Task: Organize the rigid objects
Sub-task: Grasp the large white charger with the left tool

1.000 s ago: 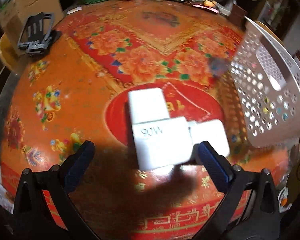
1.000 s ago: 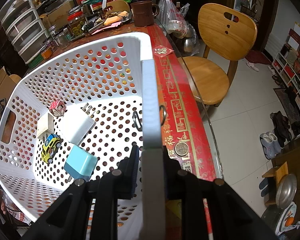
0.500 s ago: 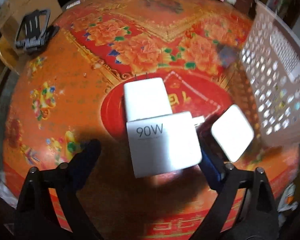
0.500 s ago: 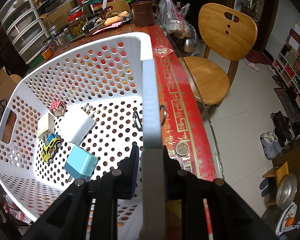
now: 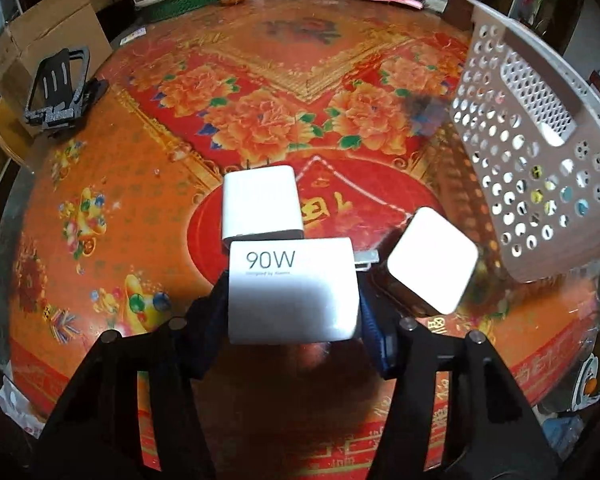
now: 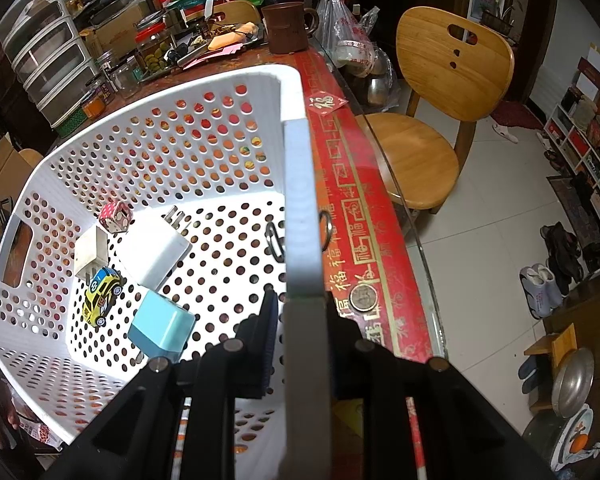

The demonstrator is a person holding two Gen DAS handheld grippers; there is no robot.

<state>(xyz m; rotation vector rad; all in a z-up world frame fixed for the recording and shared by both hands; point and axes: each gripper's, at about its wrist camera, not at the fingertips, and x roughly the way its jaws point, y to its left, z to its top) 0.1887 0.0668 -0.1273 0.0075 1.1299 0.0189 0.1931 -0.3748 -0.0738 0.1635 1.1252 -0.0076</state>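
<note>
Left wrist view: left gripper [image 5: 293,322] points steeply down at the table [image 5: 100,184], covered with an orange-red floral cloth. Its jaws have just been closing, and the white 90W charger [image 5: 293,290] sits between them. Both blue pads [image 5: 374,336] now press on its left and right sides, so it is grasped, at mid opening. The charger's prongs stick out to the right. A second white charger [image 5: 262,204] lies just behind it, touching or nearly touching its top edge; can't tell which. A white cube charger [image 5: 432,260] sits tilted just right of the prongs, beside the right finger, not gripped. White perforated basket [image 5: 540,152] stands at the right, its near wall facing the camera. A black stand [image 5: 58,88] sits at the far left edge of the table.

Right wrist view: right gripper [image 6: 300,320] is clenched tight on the basket's rim [image 6: 300,216], one finger inside the wall and one outside. Inside the basket [image 6: 180,128] on the floor: white plug adapter [image 6: 154,250], light blue charger [image 6: 162,328], yellow toy car [image 6: 100,296], small cream block [image 6: 90,252], pink patterned cube [image 6: 115,216], and a metal clip [image 6: 274,240] next to the wall. A coin [image 6: 363,298] lies on the red cloth border just outside the basket. A wooden chair [image 6: 432,120] stands beyond the table edge.
</note>
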